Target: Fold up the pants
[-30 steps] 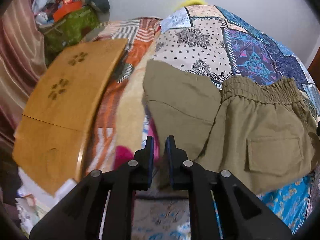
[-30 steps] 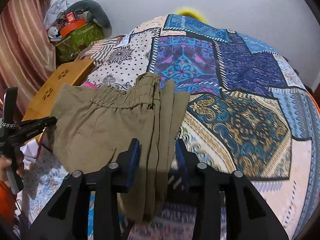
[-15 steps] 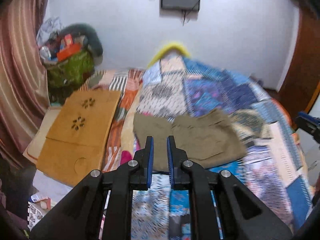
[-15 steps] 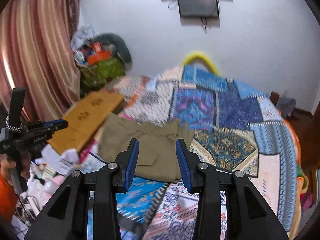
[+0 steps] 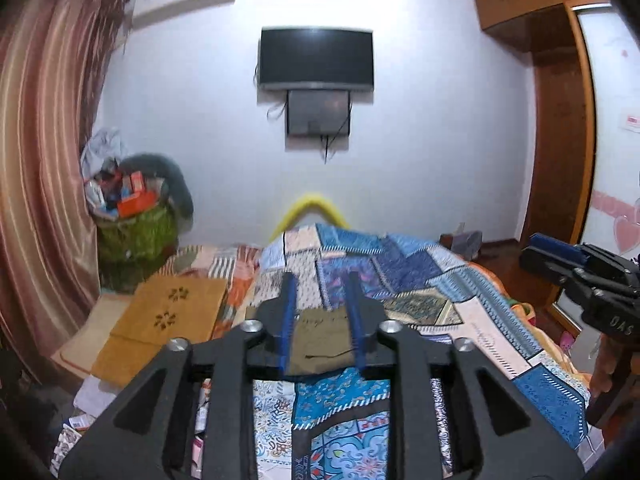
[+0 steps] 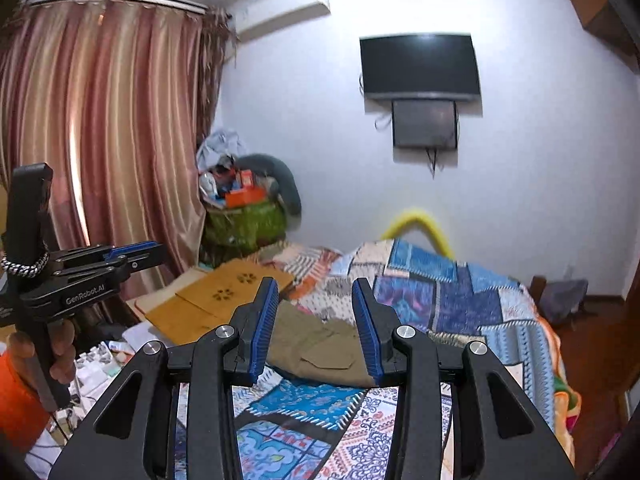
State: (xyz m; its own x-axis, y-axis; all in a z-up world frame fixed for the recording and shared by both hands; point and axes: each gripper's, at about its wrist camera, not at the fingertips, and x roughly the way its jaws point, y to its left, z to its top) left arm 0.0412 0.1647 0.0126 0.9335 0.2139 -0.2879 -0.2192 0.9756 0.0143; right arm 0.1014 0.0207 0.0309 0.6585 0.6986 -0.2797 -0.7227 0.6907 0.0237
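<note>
The olive pants (image 5: 320, 338) lie folded in a compact bundle on the patchwork bedspread (image 5: 404, 272), a cargo pocket facing up (image 6: 326, 356). Both grippers hover well above and back from them, pointing almost level across the bed. My left gripper (image 5: 320, 277) has its jaws opening, with nothing between the blue pads; the right wrist view shows it at the left (image 6: 136, 252), held by a hand. My right gripper (image 6: 314, 282) stands open and empty, and it also shows at the right edge of the left wrist view (image 5: 540, 250).
A wooden lap board (image 5: 168, 312) lies left of the bed, beside a green bag (image 5: 136, 236) piled with clutter and a striped curtain (image 6: 100, 140). Small items litter the floor (image 6: 96, 364) at the left. A TV (image 5: 316, 58) hangs on the far wall, and a wardrobe (image 5: 560, 140) stands at the right.
Both grippers have risen and drawn back from the pants, tilting up until the wall and TV came into view. The left jaws, nearly shut before, now stand apart. The pants stay folded on the bed.
</note>
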